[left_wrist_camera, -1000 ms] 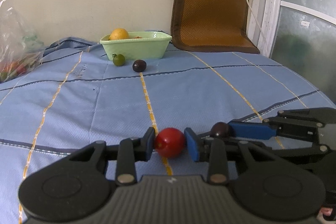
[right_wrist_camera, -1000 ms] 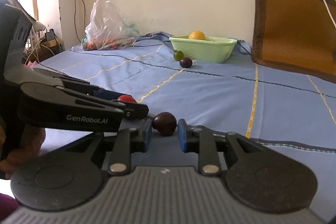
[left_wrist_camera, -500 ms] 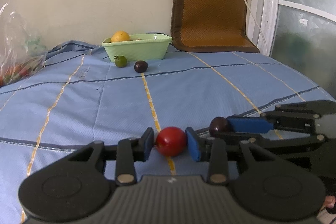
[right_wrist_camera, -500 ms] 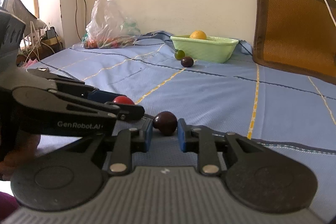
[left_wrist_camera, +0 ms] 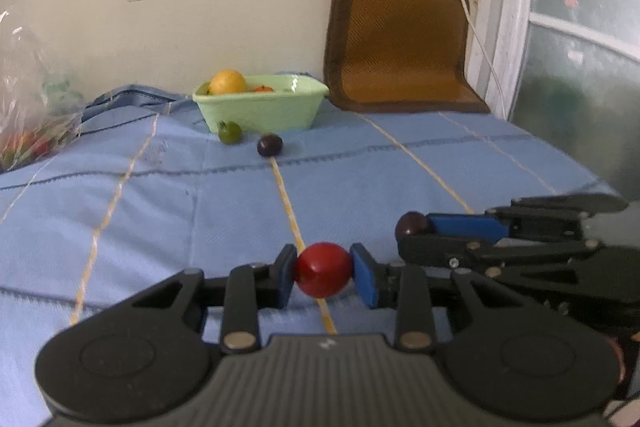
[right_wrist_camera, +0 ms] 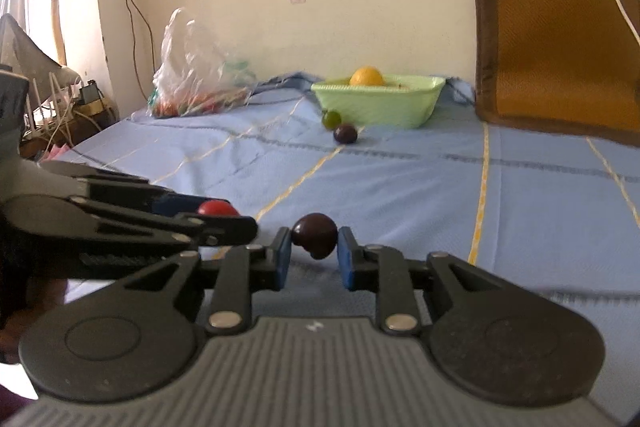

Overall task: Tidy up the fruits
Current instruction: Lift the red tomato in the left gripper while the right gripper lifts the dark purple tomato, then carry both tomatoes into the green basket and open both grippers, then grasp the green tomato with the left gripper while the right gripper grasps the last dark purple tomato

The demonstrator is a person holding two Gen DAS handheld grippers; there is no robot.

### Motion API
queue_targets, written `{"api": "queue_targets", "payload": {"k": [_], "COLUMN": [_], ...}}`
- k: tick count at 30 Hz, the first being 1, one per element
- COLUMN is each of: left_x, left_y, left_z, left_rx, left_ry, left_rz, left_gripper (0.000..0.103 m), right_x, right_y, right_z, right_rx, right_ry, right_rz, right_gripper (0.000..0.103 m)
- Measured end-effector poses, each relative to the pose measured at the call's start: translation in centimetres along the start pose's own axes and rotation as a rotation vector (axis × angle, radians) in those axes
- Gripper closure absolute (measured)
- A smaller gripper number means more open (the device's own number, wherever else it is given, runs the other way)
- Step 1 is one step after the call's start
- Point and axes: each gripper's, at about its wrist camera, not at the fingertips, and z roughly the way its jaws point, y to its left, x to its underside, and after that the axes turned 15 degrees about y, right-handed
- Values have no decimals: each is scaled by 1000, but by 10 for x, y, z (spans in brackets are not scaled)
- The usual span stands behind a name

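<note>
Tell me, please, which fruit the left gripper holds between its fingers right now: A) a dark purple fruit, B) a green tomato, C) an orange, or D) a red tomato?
D: the left gripper is shut on the red tomato, while the dark purple fruit sits in the right gripper.

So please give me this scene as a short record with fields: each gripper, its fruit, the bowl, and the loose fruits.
left gripper: shut on round red fruit
right gripper: shut on dark purple fruit
light green plastic bowl: at far end of blue bedsheet, holds orange fruit
loose fruits: small green fruit, second dark fruit, before the bowl
</note>
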Motion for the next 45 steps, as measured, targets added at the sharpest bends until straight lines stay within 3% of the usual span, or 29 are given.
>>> {"api": "queue_targets", "payload": {"k": [5, 12, 16, 22, 26, 30, 31, 32, 37, 41, 45], "left_x": [-48, -142, -182, -206, -211, -209, -208, -208, -179, -143, -119], "left_y": [25, 58, 74, 94, 99, 107, 109, 110, 126, 132, 128], "left_z": [10, 50, 93, 140, 153, 141, 135, 131, 94, 86, 98], "left_rx": [13, -5, -23, -18, -35, -8, -15, -20, -7, -5, 8], "left_ry": [-9, -80, -38, 28, 45, 11, 2, -3, -54, -17, 50], "left_rz": [-35, -69, -79, -115, -128, -159, -164, -169, -233, -267, -274], "left_gripper": [73, 73, 73, 73, 67, 57, 57, 57, 57, 57, 57], "right_x": [-35, -119, -156, -173, -173, -172, -172, -174, -156, -126, -108], "right_y": [-14, -58, -79, -99, -104, -105, -104, -104, -96, -79, -60], "right_z": [19, 57, 95, 143, 154, 145, 140, 138, 106, 91, 96], "right_rx": [-11, 0, 29, 57, 67, 70, 71, 76, 50, -2, -44], "right_ry": [-3, -103, -92, -28, -25, -67, -81, -93, -135, -90, 10], "right_rz": [-30, 45, 58, 89, 92, 107, 107, 110, 144, 134, 86], "right_gripper": [76, 75, 75, 74, 73, 71, 62, 60, 61, 60, 60]}}
